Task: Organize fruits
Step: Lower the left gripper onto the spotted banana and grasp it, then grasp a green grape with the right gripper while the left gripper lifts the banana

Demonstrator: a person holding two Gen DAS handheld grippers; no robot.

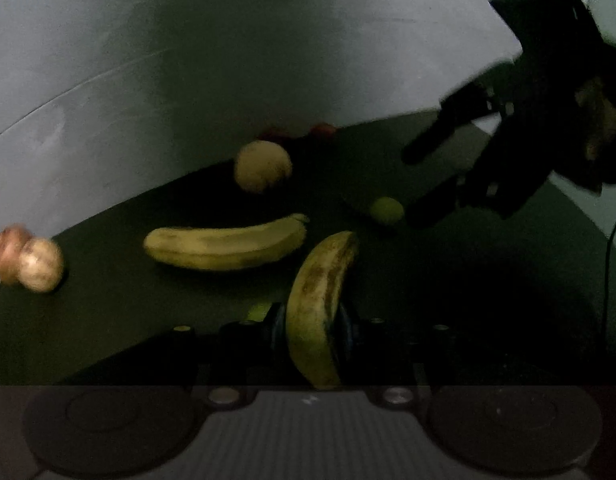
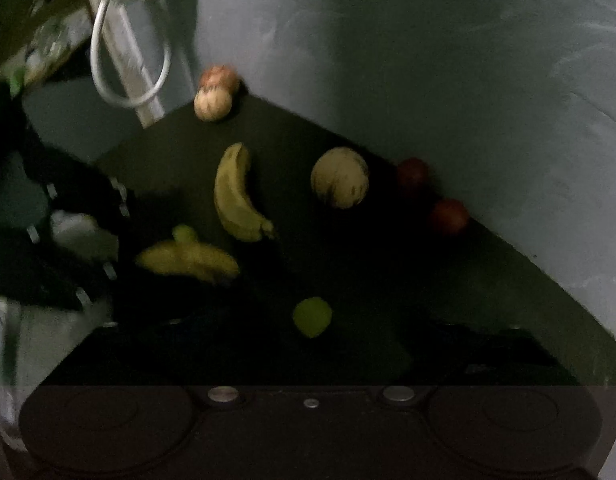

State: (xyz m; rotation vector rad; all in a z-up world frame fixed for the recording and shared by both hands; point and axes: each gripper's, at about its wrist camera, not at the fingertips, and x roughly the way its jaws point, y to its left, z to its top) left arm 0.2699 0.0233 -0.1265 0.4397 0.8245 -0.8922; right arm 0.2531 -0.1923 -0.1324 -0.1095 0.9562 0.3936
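My left gripper (image 1: pixel 314 328) is shut on a spotted yellow banana (image 1: pixel 320 280), which stands up between its fingers; in the right wrist view this held banana (image 2: pixel 188 260) is at the left. A second banana (image 1: pixel 224 246) lies flat on the dark table (image 1: pixel 448 280). A small green lime (image 2: pixel 312 316) rests on the table between the dark fingers of my right gripper (image 2: pixel 324 344), which is open. From the left wrist view that right gripper (image 1: pixel 410 186) hangs over the lime (image 1: pixel 386 210), jaws apart.
A round pale yellow fruit (image 1: pixel 262 166) sits behind the bananas. Two pale apples (image 2: pixel 214 94) lie at one table corner and two red fruits (image 2: pixel 448 216) along the grey wall. Another small green fruit (image 2: pixel 184 234) lies beside the held banana. A white cable loop (image 2: pixel 128 60) hangs nearby.
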